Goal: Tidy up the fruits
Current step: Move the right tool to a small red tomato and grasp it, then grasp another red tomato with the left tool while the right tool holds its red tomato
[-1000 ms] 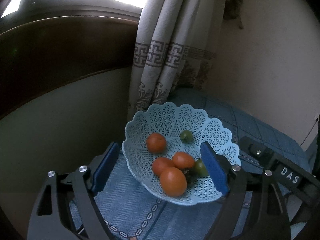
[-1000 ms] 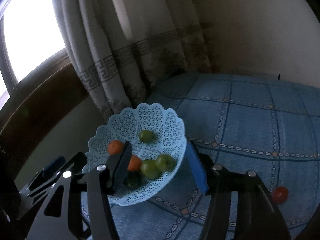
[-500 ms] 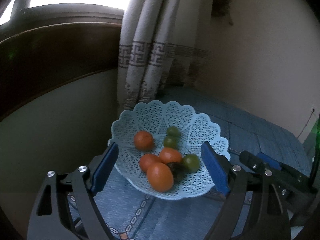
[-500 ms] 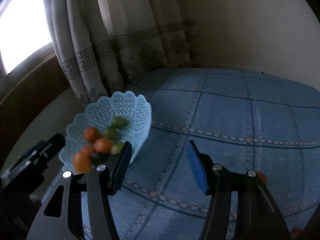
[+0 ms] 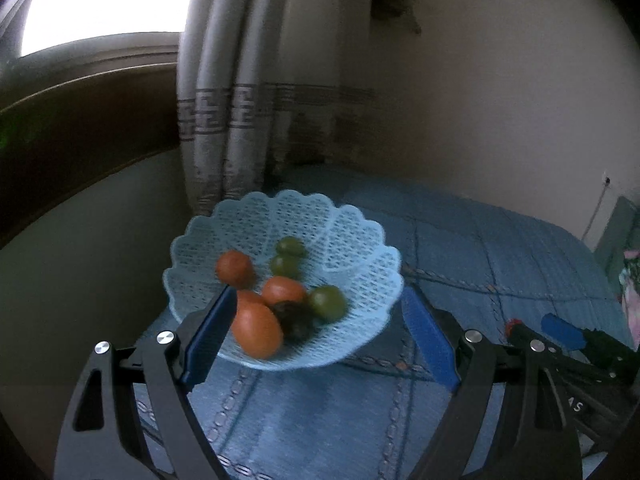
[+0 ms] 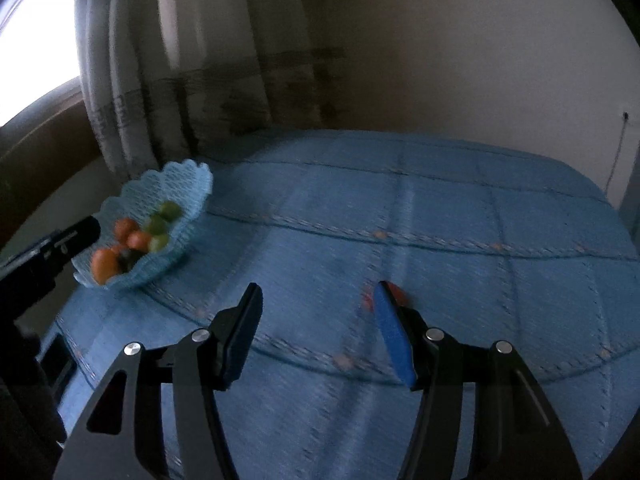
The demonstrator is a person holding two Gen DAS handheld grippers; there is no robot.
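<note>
The left gripper [image 5: 320,340] hovers with its blue-padded jaws spread wide and nothing between them, poised just in front of a pale blue lattice basket [image 5: 360,248] with a scalloped rim. Inside the basket lie four orange fruits, the largest [image 5: 256,328] nearest the gripper, three green fruits such as the one [image 5: 328,302] at the right, and a dark item [image 5: 294,318] too blurred to identify. The basket sits on a blue quilted bedcover [image 5: 500,256] near a corner, close to a grey curtain [image 5: 224,100] with a key-pattern band. The right gripper [image 6: 316,328] is likewise wide open and empty, held over the bedcover well away from the basket. A small red-orange fruit [image 6: 398,294] lies loose on the cover, partly hidden behind the right gripper's right finger.
</note>
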